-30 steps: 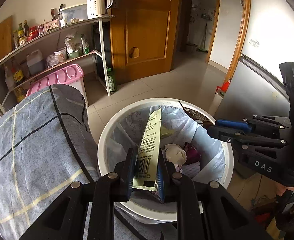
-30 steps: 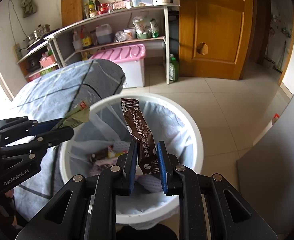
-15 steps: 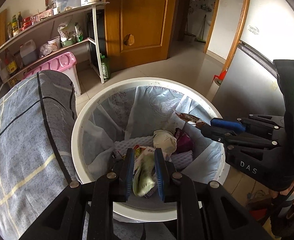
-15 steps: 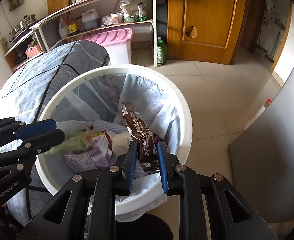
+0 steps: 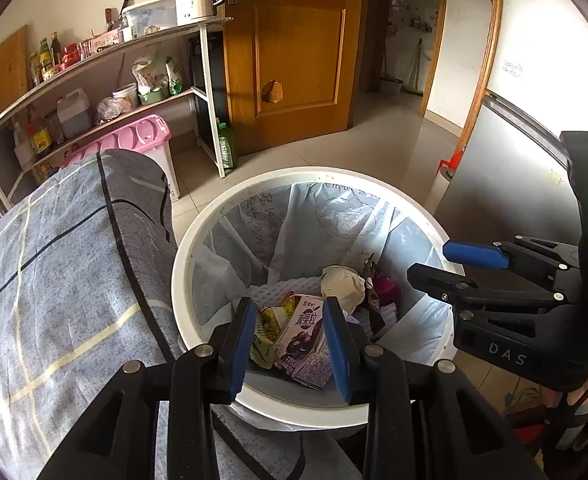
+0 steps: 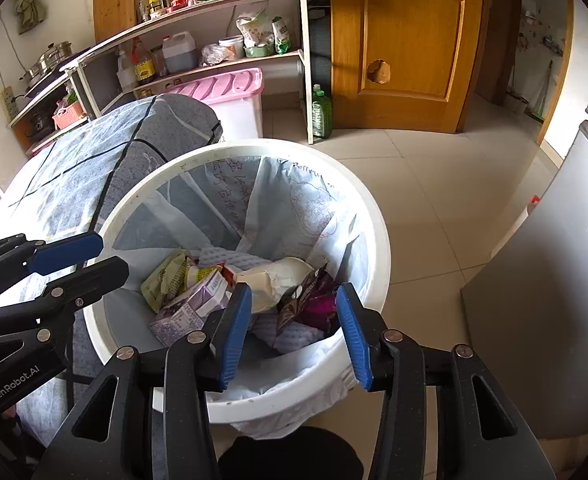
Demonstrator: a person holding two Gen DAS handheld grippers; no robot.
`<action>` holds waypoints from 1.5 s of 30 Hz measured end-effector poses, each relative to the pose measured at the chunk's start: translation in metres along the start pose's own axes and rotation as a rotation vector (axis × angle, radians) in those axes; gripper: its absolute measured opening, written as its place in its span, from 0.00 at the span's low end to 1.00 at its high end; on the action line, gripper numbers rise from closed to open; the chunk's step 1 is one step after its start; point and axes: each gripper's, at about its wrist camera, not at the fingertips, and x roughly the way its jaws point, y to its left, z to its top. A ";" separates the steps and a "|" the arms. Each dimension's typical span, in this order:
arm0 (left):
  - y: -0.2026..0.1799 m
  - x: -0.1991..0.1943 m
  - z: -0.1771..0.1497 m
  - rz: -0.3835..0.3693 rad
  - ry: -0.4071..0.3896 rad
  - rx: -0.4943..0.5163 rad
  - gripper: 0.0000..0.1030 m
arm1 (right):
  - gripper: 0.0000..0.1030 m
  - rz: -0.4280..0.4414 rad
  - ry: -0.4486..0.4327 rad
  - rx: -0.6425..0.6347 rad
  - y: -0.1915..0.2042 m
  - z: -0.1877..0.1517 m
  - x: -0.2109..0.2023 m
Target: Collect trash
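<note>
Step in hand: trash is being let go over the bin [image 5: 182, 280], both claws hanging just above its rim.
Left claw [image 5: 290, 336]: jaws are opening; nothing is seen pinched between the blue pads, only the litter lying below in the gap.
Right claw [image 6: 294, 332]: jaws are opening as well, nothing gripped; the brown wrapper [image 6: 299, 300] is seen down in the bin beneath it.
Where the trash is: a green packet [image 5: 268, 328] and a purple carton [image 5: 301, 340] are lying on the left side of the liner [image 5: 333, 216], a crumpled white wad [image 5: 341, 286] sits in the middle, and the brown wrapper is slumped to its right.
Surroundings: a checked cloth [image 5: 54, 280] is draped right against the bin's left side; tiled floor [image 6: 433, 208] is to the right.
Doing it well: the pads should be fully parted before anything is lifted away, so no wrapper is dragged back out.
Watch for: the thin liner, which could be snagged by a pad edge; a straight upward exit is judged safest.
Progress: by the look of things, this load is in.
</note>
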 end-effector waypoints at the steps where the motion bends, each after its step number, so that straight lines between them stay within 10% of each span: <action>1: 0.001 -0.003 -0.001 0.009 -0.006 0.002 0.34 | 0.46 0.002 -0.005 0.004 0.001 -0.001 -0.003; 24: 0.023 -0.121 -0.054 0.136 -0.210 -0.103 0.34 | 0.48 -0.096 -0.280 0.071 0.066 -0.055 -0.114; 45: 0.011 -0.147 -0.083 0.175 -0.258 -0.083 0.34 | 0.48 -0.144 -0.338 0.133 0.079 -0.086 -0.140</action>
